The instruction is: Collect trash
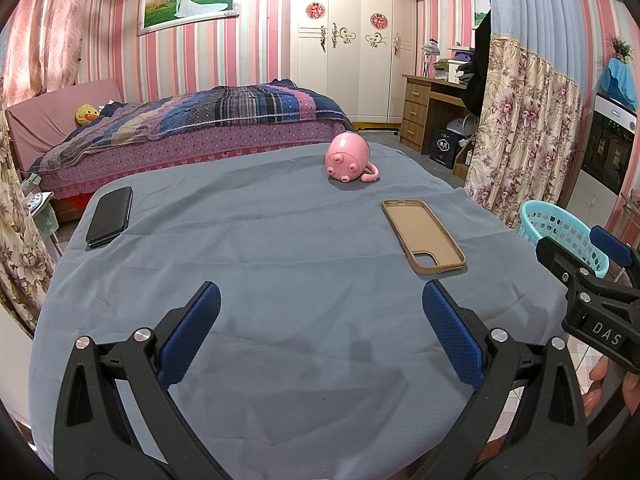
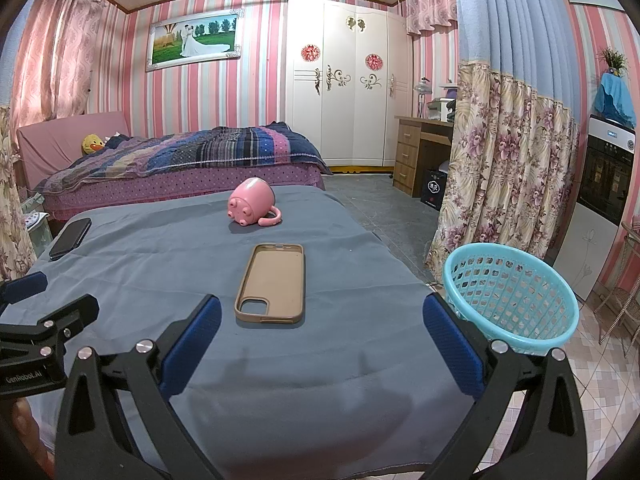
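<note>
Now my right gripper [image 2: 322, 340], fingers spread and empty, sits nearer the phone case [image 2: 272, 284]: at twelve o'clock, long axis pointing away; my left gripper [image 1: 320, 328] gapes empty too.

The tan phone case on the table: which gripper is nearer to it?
Right. The right gripper sits just short of the phone case; from the left gripper it lies farther ahead, off to the right.

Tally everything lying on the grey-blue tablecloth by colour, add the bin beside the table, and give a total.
Pink: 1, the pink pig-shaped mug, tipped on its side
Tan: 1, the tan phone case, lying inner side up
Black: 1, the black phone near the table's far left edge
Turquoise: 1, the turquoise plastic lattice basket beside the table
Total: 4
</note>
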A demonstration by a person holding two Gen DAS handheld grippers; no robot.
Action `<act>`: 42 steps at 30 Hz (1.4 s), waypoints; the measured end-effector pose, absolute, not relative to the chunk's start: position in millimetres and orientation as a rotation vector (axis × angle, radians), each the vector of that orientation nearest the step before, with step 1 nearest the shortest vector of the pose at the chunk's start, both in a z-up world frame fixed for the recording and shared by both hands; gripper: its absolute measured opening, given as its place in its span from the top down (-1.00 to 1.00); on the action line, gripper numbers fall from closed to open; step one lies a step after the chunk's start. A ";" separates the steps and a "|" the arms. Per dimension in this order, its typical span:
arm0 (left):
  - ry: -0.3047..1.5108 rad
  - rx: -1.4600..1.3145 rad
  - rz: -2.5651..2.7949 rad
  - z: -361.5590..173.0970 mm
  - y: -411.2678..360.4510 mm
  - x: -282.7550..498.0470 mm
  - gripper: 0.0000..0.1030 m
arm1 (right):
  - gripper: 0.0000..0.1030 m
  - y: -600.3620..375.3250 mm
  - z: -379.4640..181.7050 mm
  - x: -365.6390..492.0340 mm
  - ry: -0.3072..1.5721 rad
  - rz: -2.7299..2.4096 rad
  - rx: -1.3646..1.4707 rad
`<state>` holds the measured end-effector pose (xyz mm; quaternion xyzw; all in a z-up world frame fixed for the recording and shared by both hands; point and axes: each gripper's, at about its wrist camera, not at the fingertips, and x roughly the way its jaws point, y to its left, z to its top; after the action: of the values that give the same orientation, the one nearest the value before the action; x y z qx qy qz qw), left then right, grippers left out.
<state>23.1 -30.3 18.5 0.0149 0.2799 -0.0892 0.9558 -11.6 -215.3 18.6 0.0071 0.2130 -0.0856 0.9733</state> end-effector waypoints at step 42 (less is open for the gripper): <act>0.563 0.045 -0.186 19.6 -30.0 24.7 -0.90 | -0.91 -214.6 16.9 -11.5 0.427 -0.172 0.009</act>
<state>24.7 -30.0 19.6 0.0223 0.2775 -0.0917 0.9561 -11.5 -214.6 16.9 0.0045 0.2114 -0.0855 0.9736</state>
